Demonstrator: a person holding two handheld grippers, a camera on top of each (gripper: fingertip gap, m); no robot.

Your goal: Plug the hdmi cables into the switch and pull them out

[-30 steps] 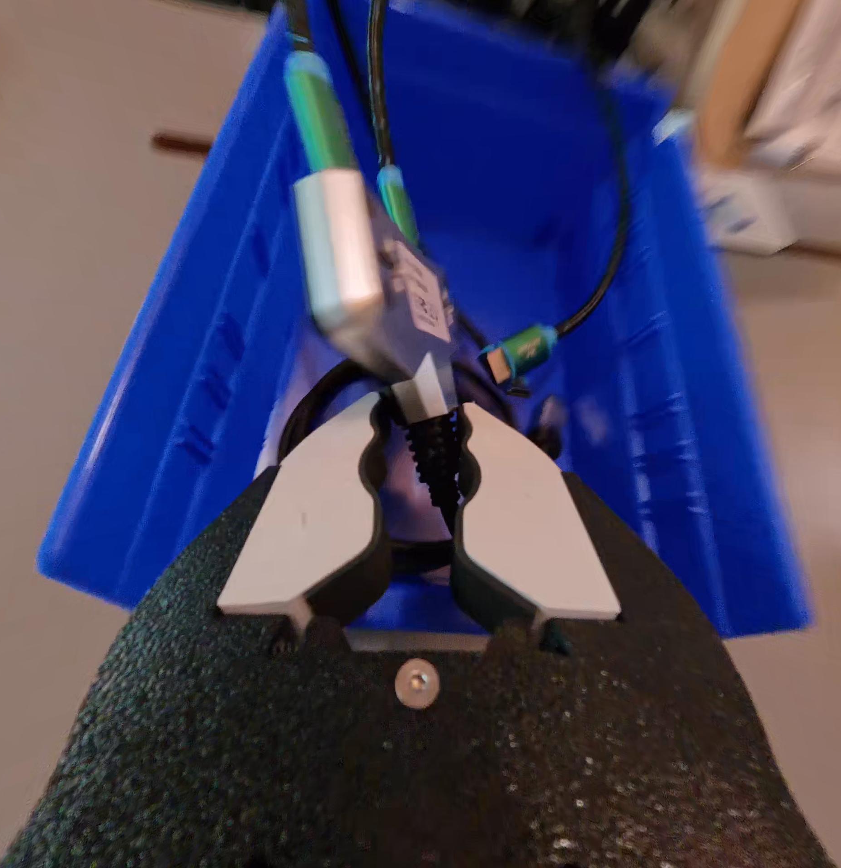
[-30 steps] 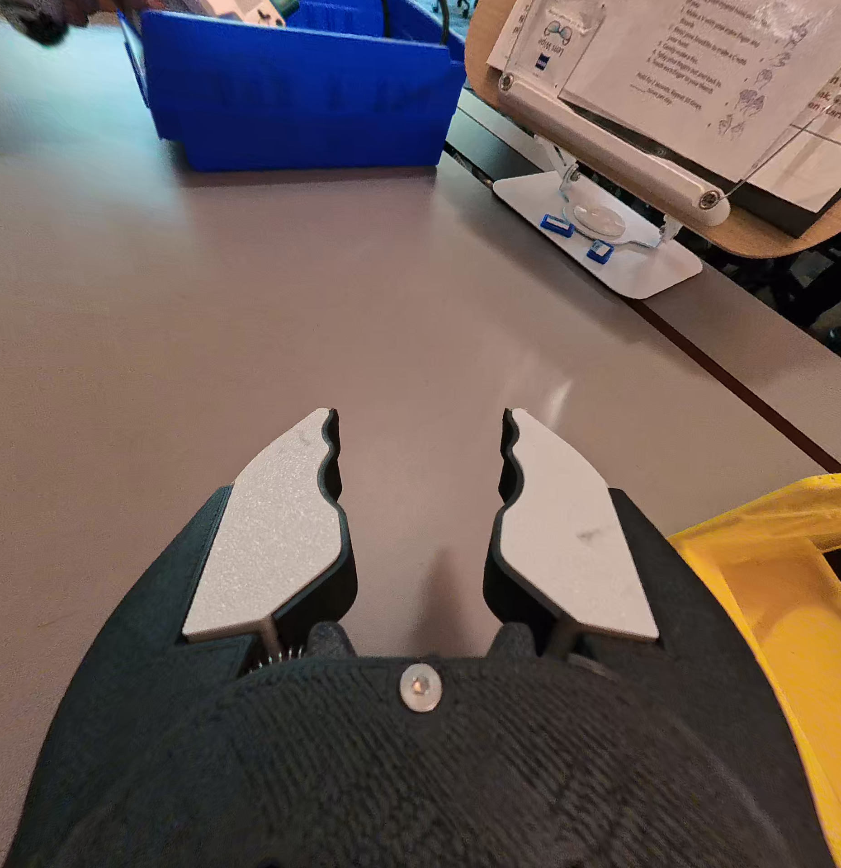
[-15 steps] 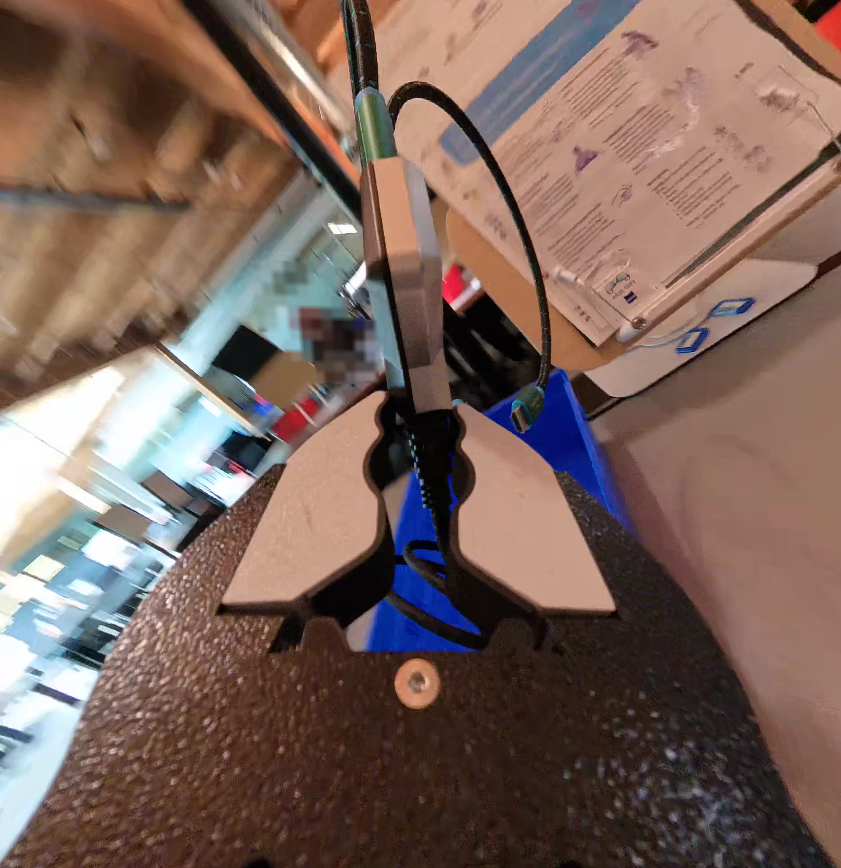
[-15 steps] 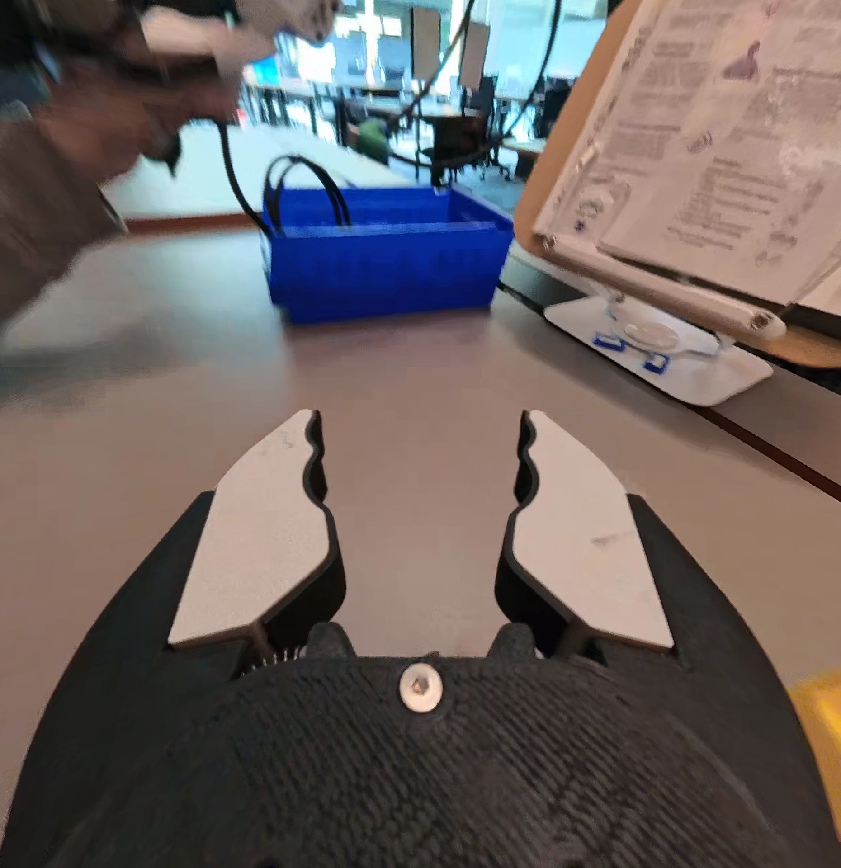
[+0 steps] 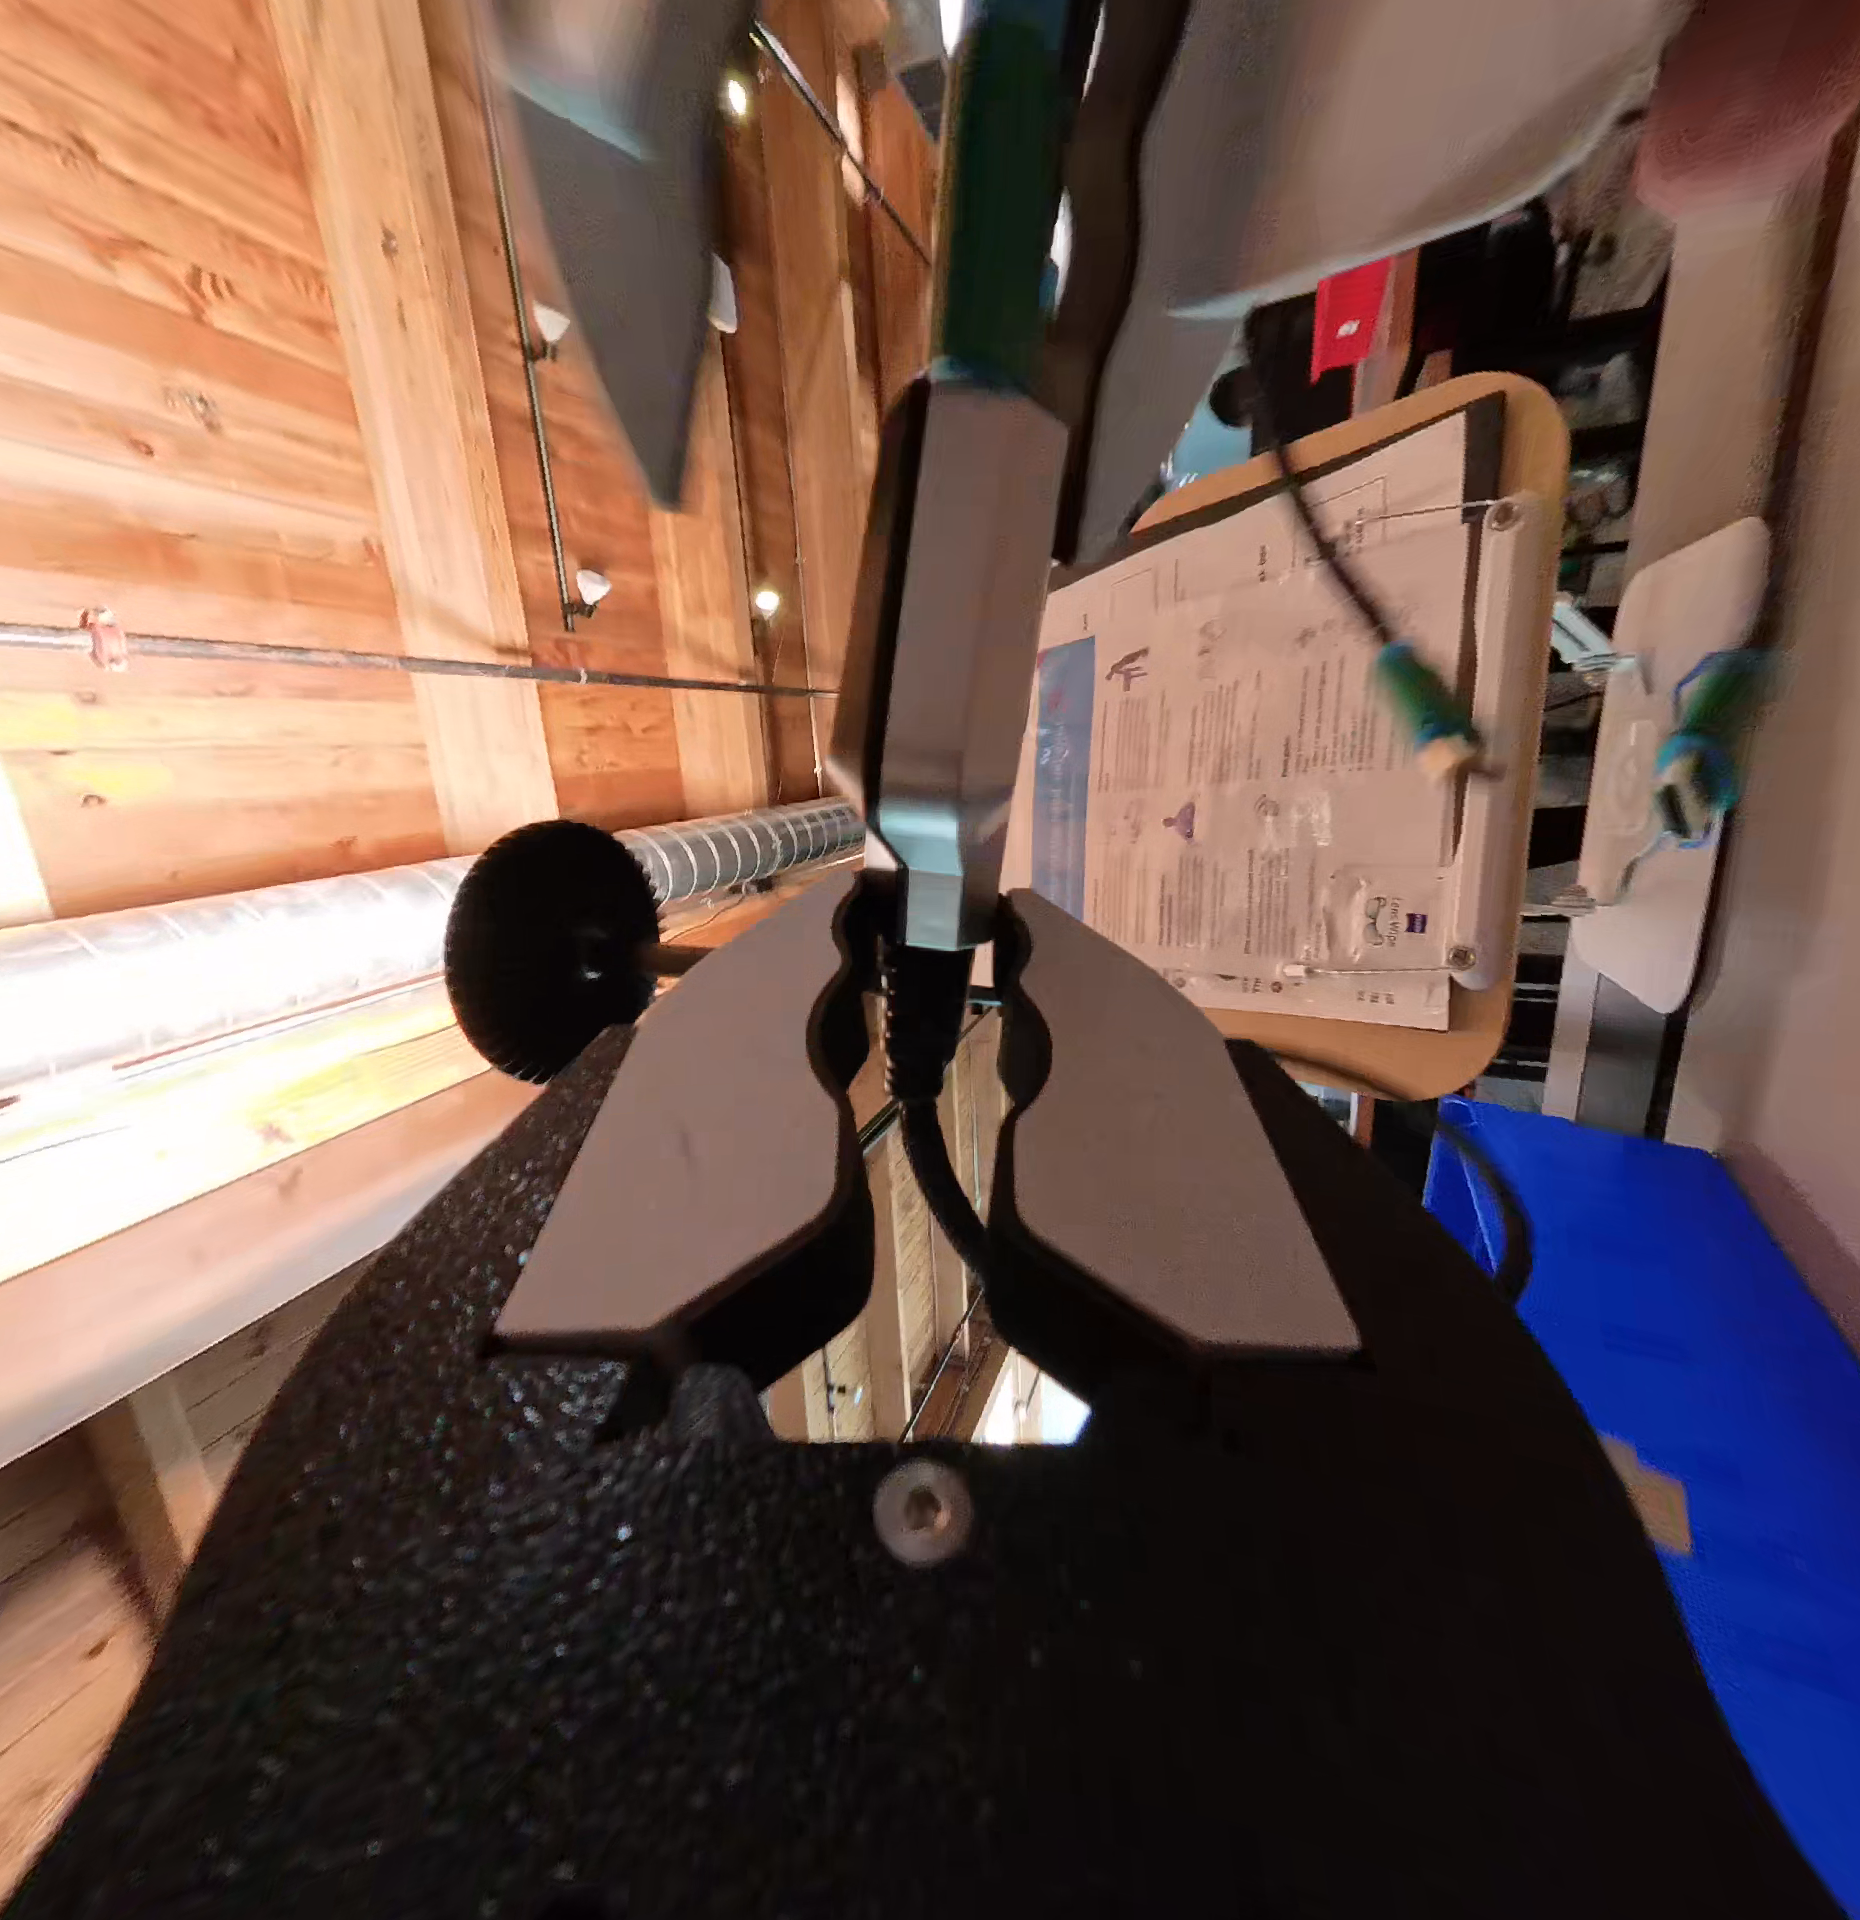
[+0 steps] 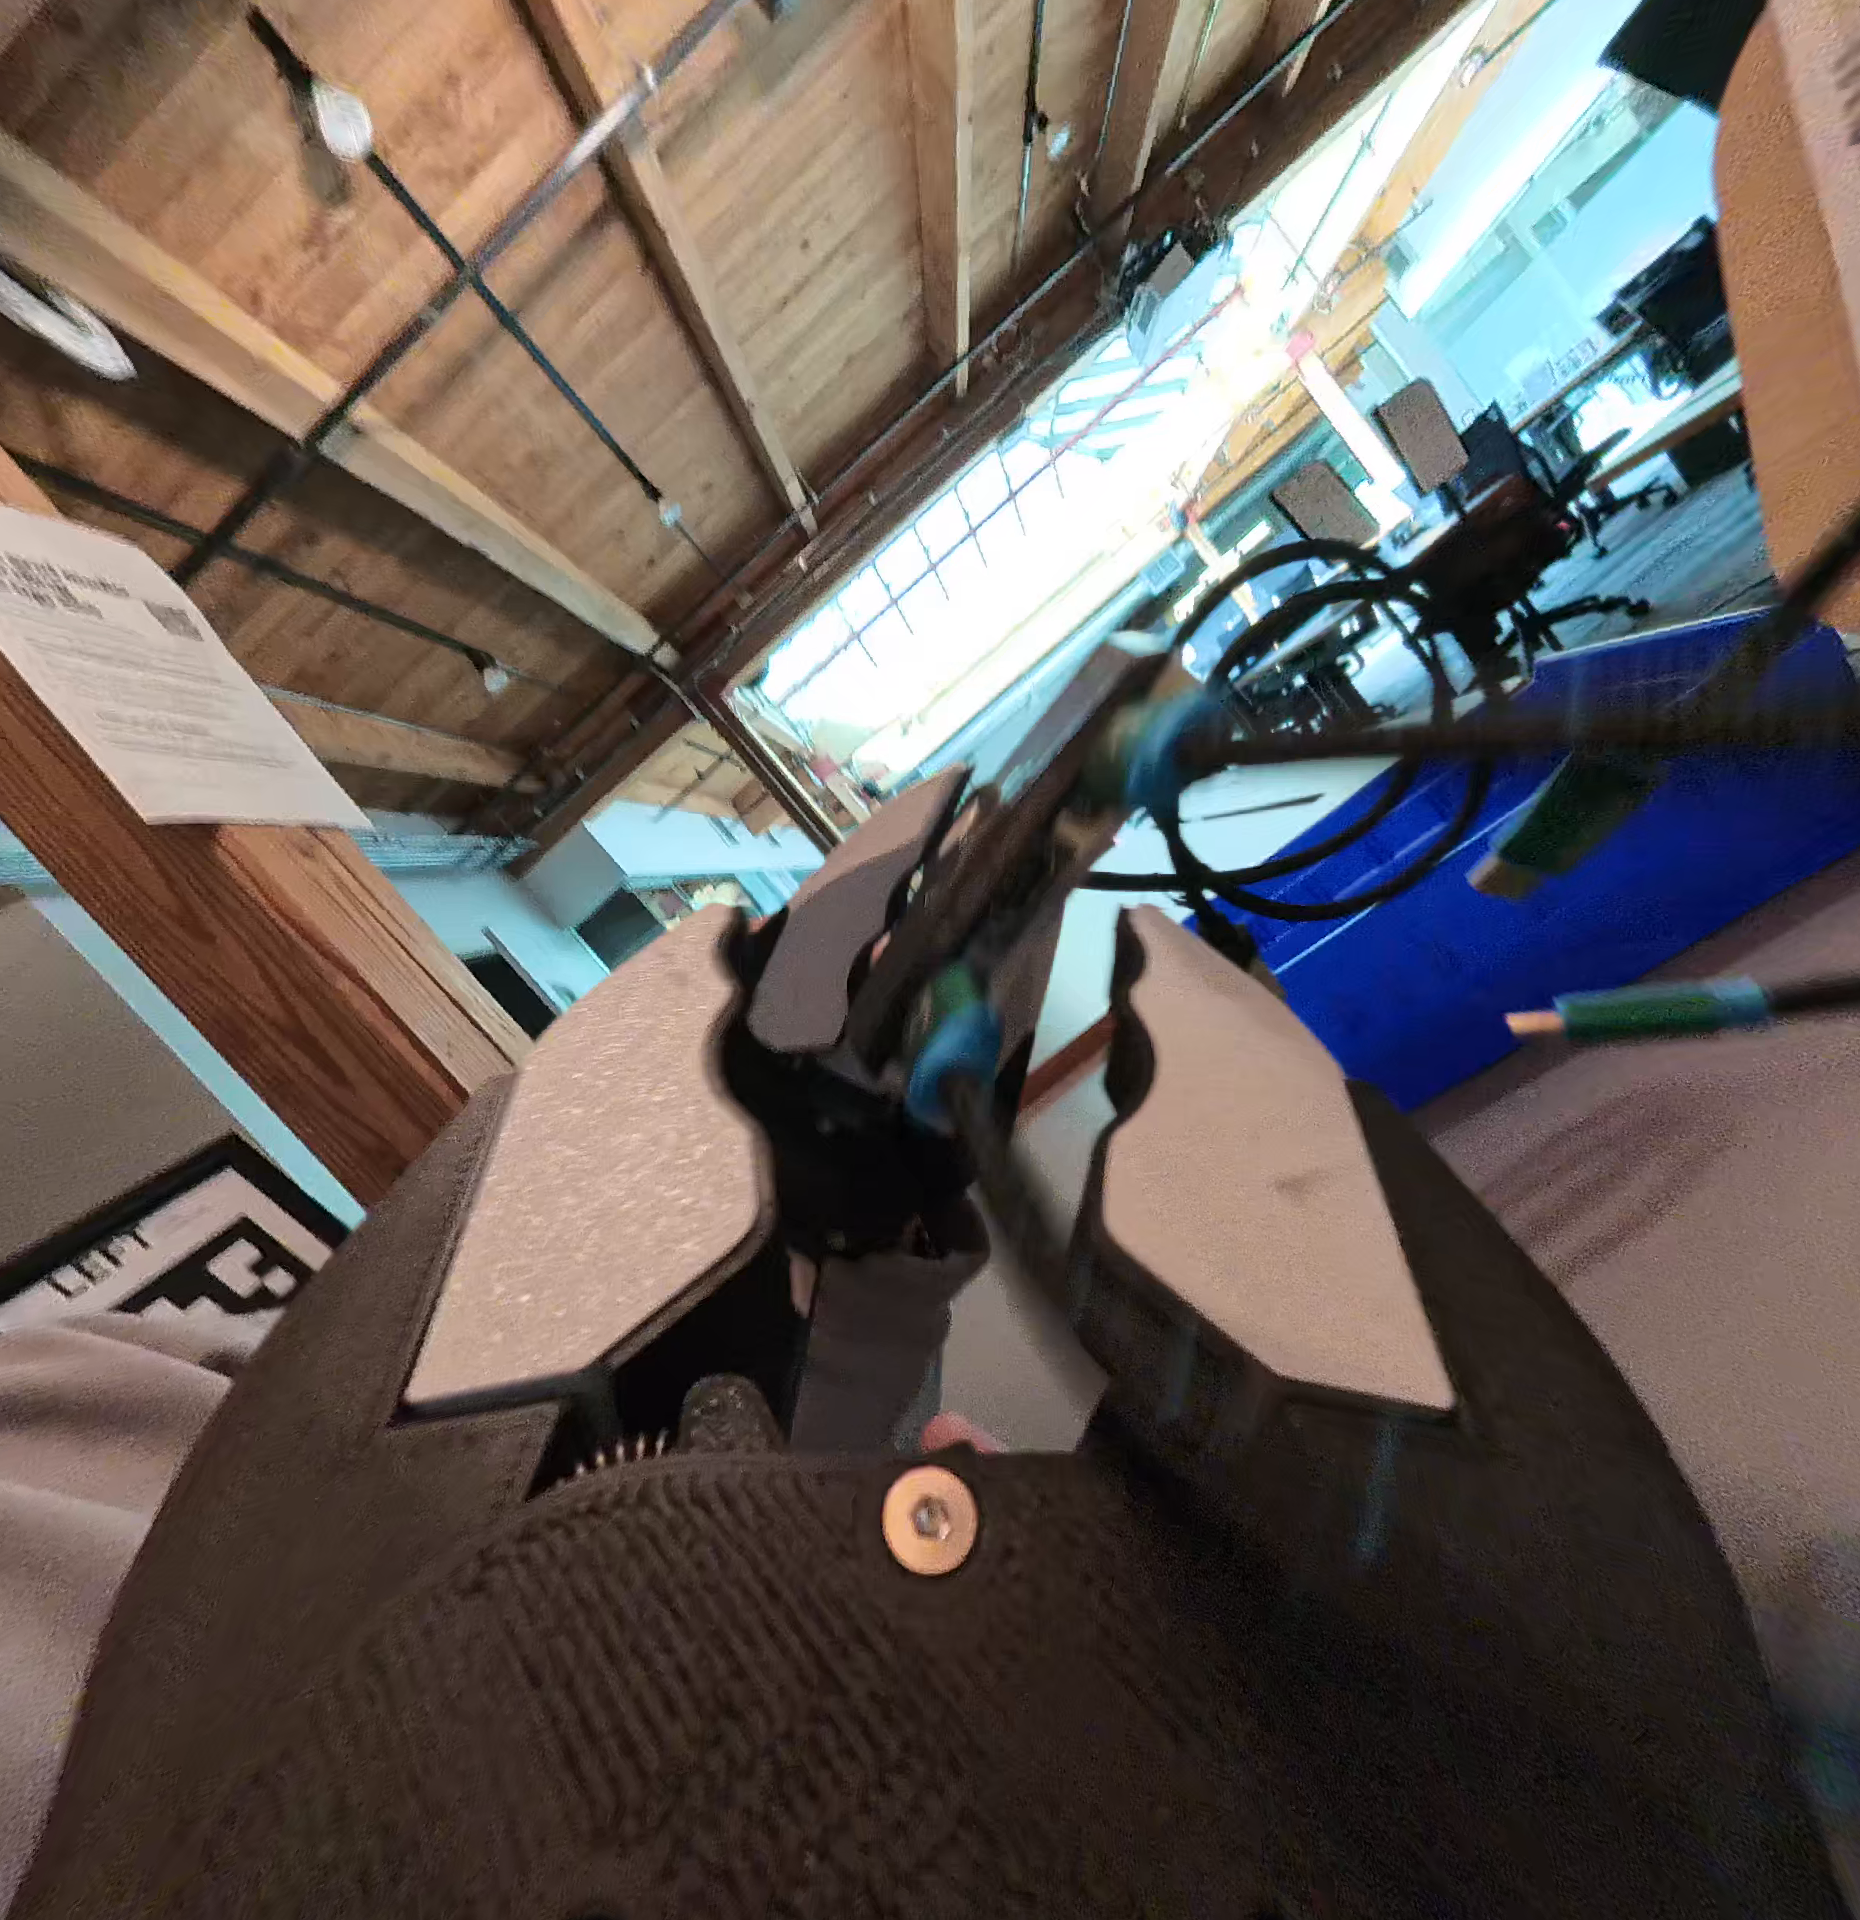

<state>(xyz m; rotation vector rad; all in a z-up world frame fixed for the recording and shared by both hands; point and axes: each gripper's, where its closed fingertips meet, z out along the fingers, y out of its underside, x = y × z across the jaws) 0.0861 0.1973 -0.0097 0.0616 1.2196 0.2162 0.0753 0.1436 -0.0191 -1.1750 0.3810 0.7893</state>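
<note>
My left gripper (image 5: 926, 920) is shut on the narrow tail end of the grey hdmi switch (image 5: 947, 644) and holds it in the air, pointing upward. A green-sleeved hdmi plug (image 5: 993, 208) sits in the switch's far end. Two loose green plugs (image 5: 1425, 712) (image 5: 1695, 748) dangle on black cables to the right. My right gripper (image 6: 931, 925) is open. The left gripper's fingers (image 6: 853, 914), the switch and a green-blue plug (image 6: 957, 1029) lie between its fingers, blurred. I cannot tell whether it touches them. Loose plugs (image 6: 1632, 1013) (image 6: 1549, 831) hang at the right.
The blue bin (image 5: 1684, 1403) stands on the grey table (image 6: 1684, 1247) below right, also in the right wrist view (image 6: 1477, 935), with cable loops (image 6: 1321, 727) above it. A board with printed sheets (image 5: 1321, 748) stands behind. A wooden post (image 6: 230, 935) and ceiling beams fill the left.
My left gripper has lifted the switch out of the blue bin and tilted it up toward the ceiling. My right gripper has risen from the table and now brackets the switch and plug.
</note>
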